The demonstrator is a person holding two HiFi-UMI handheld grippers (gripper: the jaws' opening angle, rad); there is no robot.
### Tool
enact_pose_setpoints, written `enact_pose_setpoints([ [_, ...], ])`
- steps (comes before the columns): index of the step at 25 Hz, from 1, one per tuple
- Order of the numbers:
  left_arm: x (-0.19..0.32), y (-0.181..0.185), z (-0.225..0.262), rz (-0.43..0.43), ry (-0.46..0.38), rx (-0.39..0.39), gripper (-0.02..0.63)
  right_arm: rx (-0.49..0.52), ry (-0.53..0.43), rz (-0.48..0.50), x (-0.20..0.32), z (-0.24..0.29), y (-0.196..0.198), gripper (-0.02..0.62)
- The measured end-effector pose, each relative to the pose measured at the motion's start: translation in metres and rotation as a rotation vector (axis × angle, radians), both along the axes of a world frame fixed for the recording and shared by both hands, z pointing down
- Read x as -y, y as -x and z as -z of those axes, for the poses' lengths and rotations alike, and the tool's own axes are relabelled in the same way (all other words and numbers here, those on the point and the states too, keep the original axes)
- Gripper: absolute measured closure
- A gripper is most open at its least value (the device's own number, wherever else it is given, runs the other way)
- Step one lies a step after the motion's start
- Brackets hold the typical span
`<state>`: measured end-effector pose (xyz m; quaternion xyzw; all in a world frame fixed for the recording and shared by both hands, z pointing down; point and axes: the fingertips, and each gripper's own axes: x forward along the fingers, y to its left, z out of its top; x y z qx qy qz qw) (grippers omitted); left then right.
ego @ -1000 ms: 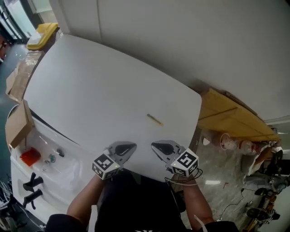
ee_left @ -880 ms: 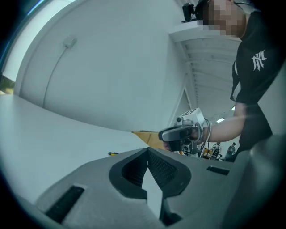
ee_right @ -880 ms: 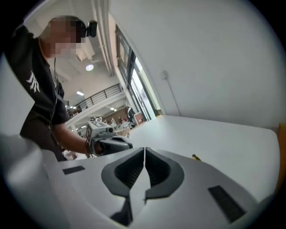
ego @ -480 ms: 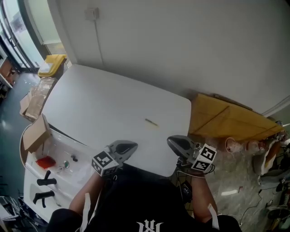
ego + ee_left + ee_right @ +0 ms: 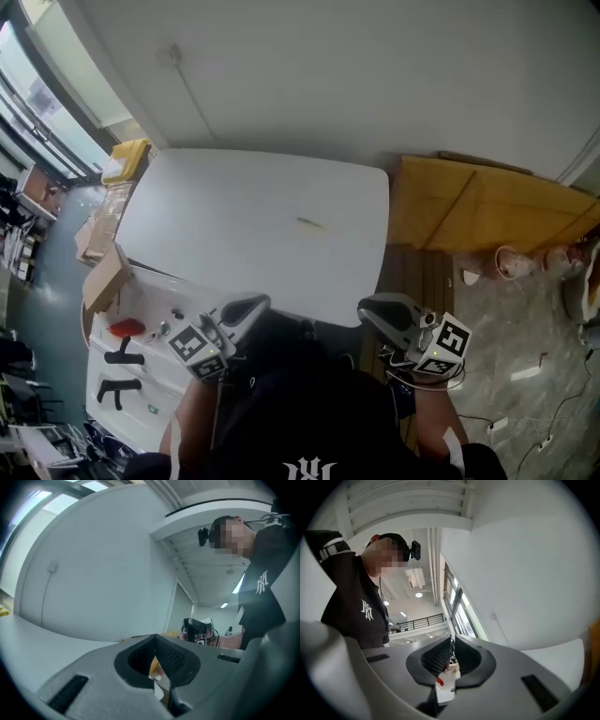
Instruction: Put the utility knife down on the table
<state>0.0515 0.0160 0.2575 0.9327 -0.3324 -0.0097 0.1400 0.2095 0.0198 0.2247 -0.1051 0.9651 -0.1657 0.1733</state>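
I see the utility knife (image 5: pixel 310 223) lying flat on the white table (image 5: pixel 206 216), long axis roughly crosswise, well ahead of and between left gripper (image 5: pixel 251 305) and right gripper (image 5: pixel 370 312), both pinched closed on nothing

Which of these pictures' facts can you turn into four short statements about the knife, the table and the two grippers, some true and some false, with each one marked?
1. The utility knife lies on the white table. True.
2. The right gripper holds the knife. False: its fingers are together with nothing between them.
3. The left gripper is shut and empty. True.
4. Both grippers hover over the middle of the table. False: they are by its near edge, close to the person, well apart from the knife.
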Motion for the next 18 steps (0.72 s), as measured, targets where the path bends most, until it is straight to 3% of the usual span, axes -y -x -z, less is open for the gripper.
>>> enact_pose_setpoints([
  [3,-0.035,-0.012,0.006,-0.002,-0.020,0.068,0.601,0.011,0.041,0.012,-0.028,-0.016,-0.011,0.591],
  [6,-0.060,-0.025,0.013,-0.037,-0.050,0.088,0.601,-0.046,0.045,-0.036,-0.049,-0.026,-0.014,0.591],
  [12,-0.117,-0.036,0.060,-0.147,-0.156,-0.003,0.601,-0.175,0.084,-0.168,-0.101,-0.023,-0.007,0.591],
  [16,-0.173,-0.016,0.062,-0.204,-0.191,0.022,0.601,-0.205,0.016,-0.226,-0.156,-0.004,0.010,0.591],
  [18,-0.206,0.002,0.059,-0.212,-0.173,-0.005,0.601,-0.216,0.030,-0.281,-0.180,-0.006,0.027,0.591],
])
